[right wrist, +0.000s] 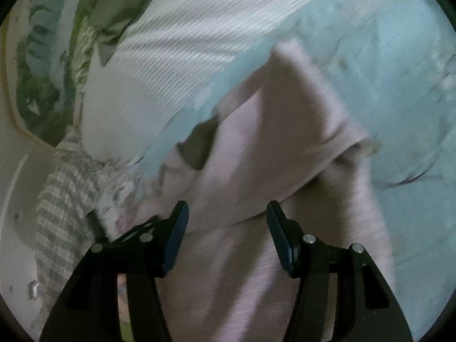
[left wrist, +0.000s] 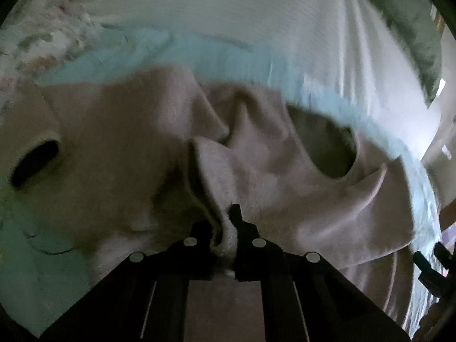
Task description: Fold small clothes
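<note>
Pink clothing [left wrist: 142,148], a small soft garment, is seen spread in loose folds over a pale blue sheet [left wrist: 216,54]; a fold of its hemmed edge is pinched between the closed jaws of the left gripper [left wrist: 228,228], and the cloth is bunched up where the jaws meet; a neck opening [left wrist: 325,145] is seen to the right of that fold, and a sleeve opening [left wrist: 35,159] at the far left; both views are blurred. In the right wrist view the same pink clothing [right wrist: 256,148] is draped across the middle of the picture, with one sleeve [right wrist: 353,148] reaching to the right over the pale blue sheet [right wrist: 384,85]; the right gripper [right wrist: 228,228] is held above the cloth with its jaws parted, and nothing is clamped between the blue pads [right wrist: 176,236]; whether the pads brush the fabric cannot be told. A white ribbed cloth [right wrist: 176,57] is laid beyond the garment, touching the blue sheet along its edge; a checked fabric [right wrist: 65,199] is seen at the left, beside a floral patch [right wrist: 119,193]; a green cushion [left wrist: 410,28] is seen at the upper right of the left wrist view.
</note>
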`<state>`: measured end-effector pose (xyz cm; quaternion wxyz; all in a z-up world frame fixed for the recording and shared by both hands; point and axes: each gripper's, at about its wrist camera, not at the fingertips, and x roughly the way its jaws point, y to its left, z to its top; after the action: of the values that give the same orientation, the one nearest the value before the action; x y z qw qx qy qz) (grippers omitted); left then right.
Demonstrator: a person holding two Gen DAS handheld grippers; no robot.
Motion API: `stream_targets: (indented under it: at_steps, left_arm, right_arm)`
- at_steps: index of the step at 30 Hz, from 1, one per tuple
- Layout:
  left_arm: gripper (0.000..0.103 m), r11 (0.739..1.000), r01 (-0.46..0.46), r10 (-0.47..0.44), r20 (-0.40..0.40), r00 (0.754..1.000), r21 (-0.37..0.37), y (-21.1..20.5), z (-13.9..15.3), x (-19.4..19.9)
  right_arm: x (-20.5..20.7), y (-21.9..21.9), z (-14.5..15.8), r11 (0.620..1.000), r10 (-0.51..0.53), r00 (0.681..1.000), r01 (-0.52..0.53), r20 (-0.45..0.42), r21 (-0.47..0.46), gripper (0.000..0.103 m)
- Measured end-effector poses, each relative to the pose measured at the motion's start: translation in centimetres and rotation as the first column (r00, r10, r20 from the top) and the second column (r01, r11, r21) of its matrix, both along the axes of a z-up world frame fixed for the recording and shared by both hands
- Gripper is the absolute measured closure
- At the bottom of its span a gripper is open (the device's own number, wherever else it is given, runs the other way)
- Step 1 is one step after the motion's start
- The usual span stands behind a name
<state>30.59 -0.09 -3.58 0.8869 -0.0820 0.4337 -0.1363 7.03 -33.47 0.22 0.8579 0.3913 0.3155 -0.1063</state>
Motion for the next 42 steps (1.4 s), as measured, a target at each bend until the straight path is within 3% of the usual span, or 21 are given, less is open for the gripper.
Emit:
stream_targets:
  at_steps: [3, 4, 7, 13, 15, 16, 17, 18, 23, 29, 32, 34, 36, 38, 39, 42]
  left_arm:
    - [0.097, 0.997, -0.063, 0.06, 0.085, 0.995, 0.043, 1.5, 1.2, -0.8]
    - [0.098, 0.995, -0.081, 0.075, 0.084, 0.994, 0.06, 1.8, 1.0, -0.5]
    - [0.097, 0.997, -0.08, 0.08, 0.04, 0.996, 0.017, 3.6, 0.3, 0.3]
    - [0.097, 0.991, -0.132, 0.13, 0.076, 0.989, 0.024, 4.4, 0.2, -0.2]
    - [0.097, 0.991, -0.134, 0.132, 0.064, 0.989, 0.029, 4.4, -0.3, -0.1]
    - [0.097, 0.99, -0.133, 0.131, 0.059, 0.99, 0.034, 4.4, -0.4, 0.0]
    - [0.097, 0.99, -0.131, 0.128, 0.058, 0.99, 0.045, 4.3, -0.6, -0.1]
    - [0.097, 0.99, -0.129, 0.126, 0.059, 0.99, 0.051, 4.2, -0.6, -0.2]
    - [0.097, 0.996, -0.085, 0.082, 0.08, 0.993, 0.033, 3.1, 0.2, -0.7]
    - [0.097, 0.996, -0.051, 0.045, 0.076, 0.996, 0.071, 1.0, -0.7, -0.7]
    - [0.097, 0.996, -0.052, 0.047, 0.064, 0.997, 0.07, 1.5, -1.2, -0.6]
    - [0.097, 0.996, -0.055, 0.051, 0.056, 0.997, 0.074, 1.6, -1.3, -0.7]
    - [0.097, 0.996, -0.049, 0.045, 0.052, 0.998, 0.077, 1.6, -1.5, -0.7]
    - [0.096, 0.996, -0.049, 0.046, 0.041, 0.998, 0.076, 1.7, -1.6, -0.7]
    - [0.094, 0.996, -0.049, 0.046, 0.036, 0.998, 0.07, 1.9, -1.5, -0.8]
    - [0.088, 0.996, -0.059, 0.058, 0.028, 0.998, 0.059, 3.6, -1.2, -1.6]
  right_arm:
    - [-0.1, -2.6, 0.6, 0.996, -0.052, 0.998, 0.05, -0.026, -0.068, 0.044]
    - [0.1, -3.4, 0.7, 0.995, -0.057, 0.998, 0.054, -0.037, -0.084, 0.044]
    - [1.7, -5.2, 0.3, 0.991, -0.065, 0.995, 0.054, -0.079, -0.125, 0.044]
    - [7.5, -7.1, -2.9, 0.988, -0.008, 0.979, -0.023, -0.201, -0.152, 0.044]
    - [8.7, -6.9, -3.6, 0.983, 0.017, 0.978, -0.053, -0.206, -0.175, 0.044]
    - [9.1, -6.7, -3.6, 0.979, 0.03, 0.978, -0.071, -0.206, -0.191, 0.048]
    - [9.4, -6.7, -3.7, 0.98, 0.053, 0.977, -0.091, -0.208, -0.179, 0.08]
    - [9.4, -7.0, -3.7, 0.985, 0.062, 0.978, -0.093, -0.199, -0.147, 0.094]
    - [7.3, -8.9, -1.1, 0.977, -0.018, 0.989, -0.014, -0.144, -0.213, 0.096]
    - [7.7, -8.9, -2.7, 0.974, -0.036, 0.967, -0.022, -0.252, -0.226, 0.094]
    - [6.6, -7.0, -0.1, 0.948, -0.091, 0.976, 0.025, -0.196, -0.317, 0.093]
    - [6.5, -4.7, 0.9, 0.943, -0.029, 0.988, -0.024, -0.152, -0.332, 0.093]
    - [7.9, -2.2, -0.2, 0.934, 0.088, 0.972, -0.156, -0.216, -0.32, 0.088]
    - [8.7, -1.4, -2.6, 0.935, 0.114, 0.947, -0.204, -0.3, -0.289, 0.079]
    - [8.7, -1.7, -3.7, 0.941, 0.091, 0.938, -0.19, -0.333, -0.279, 0.079]
    - [7.4, -2.0, -3.5, 0.966, 0.053, 0.958, -0.121, -0.283, -0.229, 0.08]
